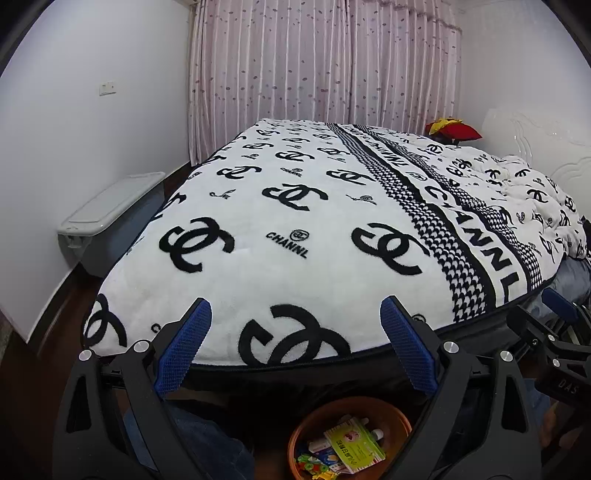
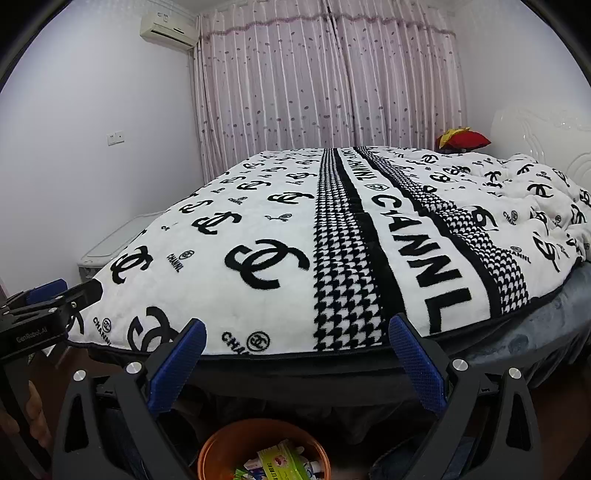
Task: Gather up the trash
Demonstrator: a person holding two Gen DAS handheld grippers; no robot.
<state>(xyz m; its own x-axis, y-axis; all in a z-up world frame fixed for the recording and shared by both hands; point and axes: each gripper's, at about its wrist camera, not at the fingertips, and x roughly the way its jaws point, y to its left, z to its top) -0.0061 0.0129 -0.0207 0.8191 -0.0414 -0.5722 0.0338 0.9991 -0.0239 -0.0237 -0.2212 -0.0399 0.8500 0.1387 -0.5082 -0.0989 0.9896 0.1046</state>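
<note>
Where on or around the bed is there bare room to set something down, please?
The blanket lies flat and bare from the foot edge up to the curtain, left of its houndstooth stripe. The right side near the red cushion is rumpled. The orange bin below is crowded with wrappers. The lidded storage box by the wall offers a flat top.

We saw a bed (image 1: 295, 229) spread with a white blanket (image 2: 258, 229) patterned in black interlocking marks and houndstooth bands, its far right part rumpled. A red and yellow cushion (image 1: 452, 130) lay at the far corner beside the white headboard (image 2: 535, 129). Pink dotted curtains (image 1: 325, 59) hung behind. A grey lidded storage box (image 1: 107, 218) stood on the floor between bed and wall, below a wall socket (image 1: 107, 88). An air conditioner (image 2: 168, 27) sat high on that wall.
</note>
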